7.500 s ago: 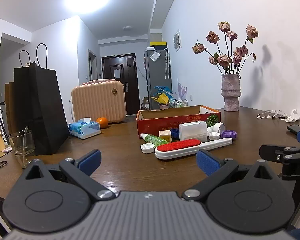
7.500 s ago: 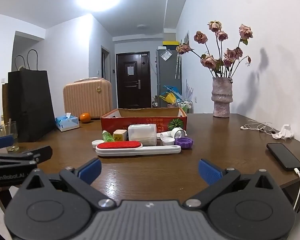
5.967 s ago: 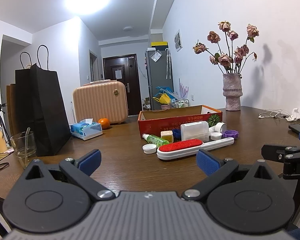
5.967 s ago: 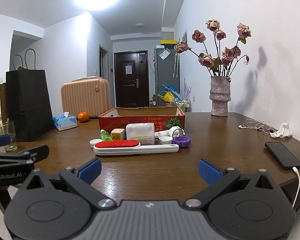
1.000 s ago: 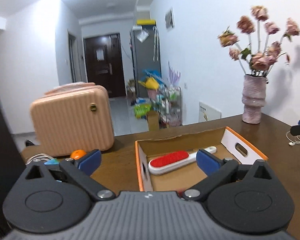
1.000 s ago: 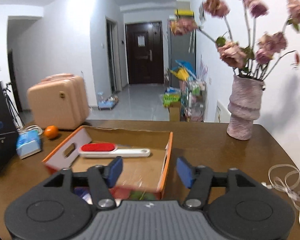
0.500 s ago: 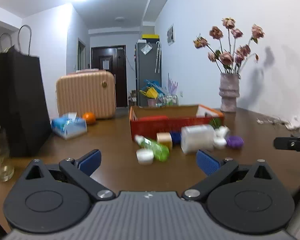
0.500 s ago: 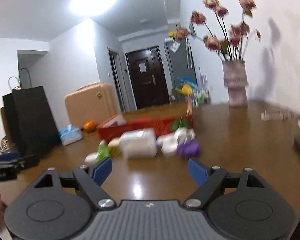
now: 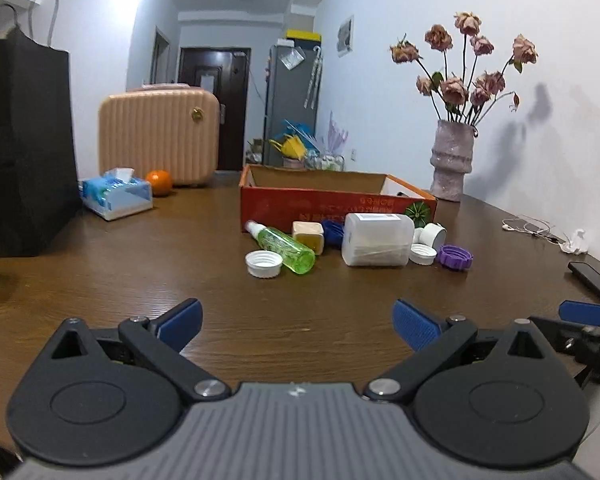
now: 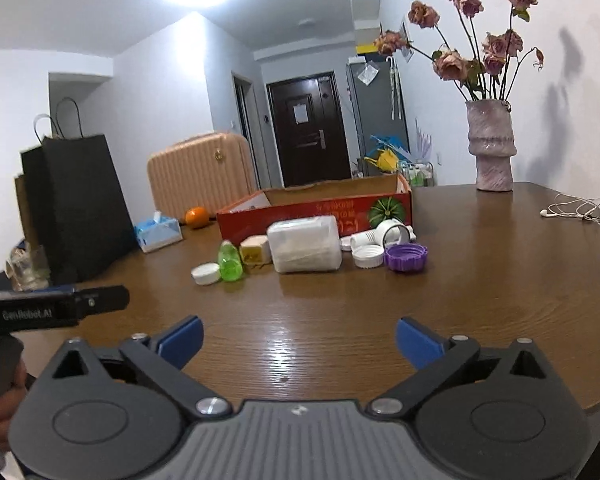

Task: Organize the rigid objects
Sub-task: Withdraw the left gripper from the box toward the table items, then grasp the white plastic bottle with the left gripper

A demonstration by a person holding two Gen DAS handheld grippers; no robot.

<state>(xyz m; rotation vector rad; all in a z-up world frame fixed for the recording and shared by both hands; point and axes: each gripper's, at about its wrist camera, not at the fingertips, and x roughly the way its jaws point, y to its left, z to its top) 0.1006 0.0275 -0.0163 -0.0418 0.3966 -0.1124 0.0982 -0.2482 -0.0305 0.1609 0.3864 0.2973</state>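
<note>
Gone into the red box [image 9: 336, 200], the brush; both jaws gape empty, well short.

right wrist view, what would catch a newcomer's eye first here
Probably the clutter on the table: a green bottle, a white tub and a purple cap lying in front of the red box. Next, the vase of dried roses at the far right.

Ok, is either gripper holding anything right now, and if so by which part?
Nothing is held. The left gripper and the right gripper both stand open over bare table, short of the green bottle and the other loose items.
</note>
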